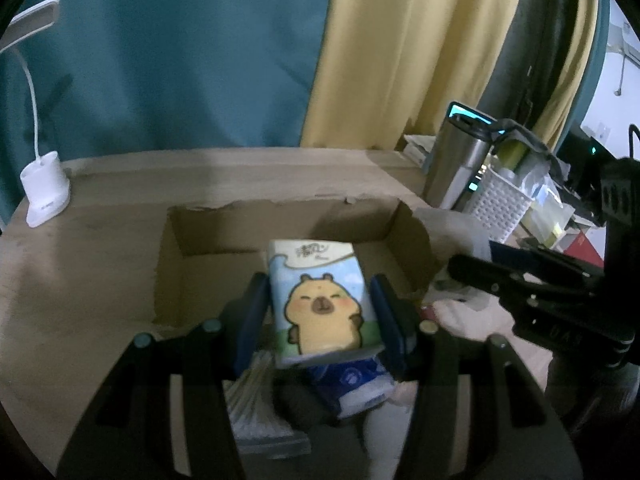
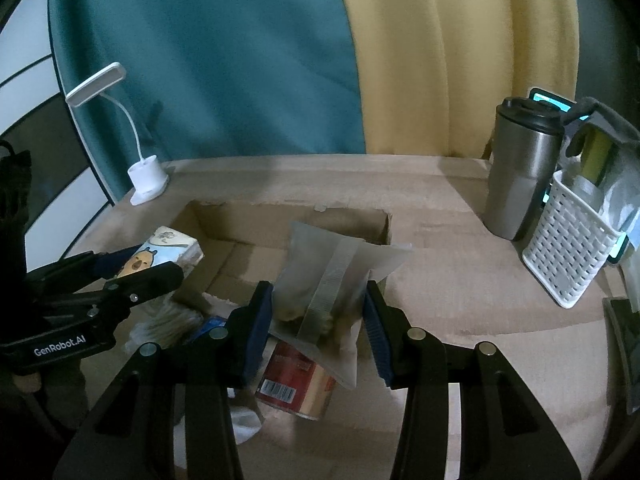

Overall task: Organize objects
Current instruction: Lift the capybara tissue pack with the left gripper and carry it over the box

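My left gripper [image 1: 320, 316] is shut on a tissue pack [image 1: 320, 304] with a yellow cartoon capybara and holds it just over the near edge of an open cardboard box [image 1: 280, 224]. The same pack shows at the left in the right wrist view [image 2: 160, 256]. My right gripper [image 2: 318, 312] is shut on a translucent snack pouch [image 2: 332, 280], held above the box's near right corner [image 2: 384, 220]. Under the left gripper lie a blue-and-white pack [image 1: 356, 388] and a bundle of papers [image 1: 256, 404]. A red-labelled packet [image 2: 296, 380] lies below the right gripper.
A white desk lamp [image 2: 146, 184] stands at the back left. A steel tumbler [image 2: 520, 172] and a white perforated basket [image 2: 568, 244] with items stand at the right. Teal and yellow curtains hang behind the table. The right gripper's body [image 1: 560, 292] crosses the left wrist view.
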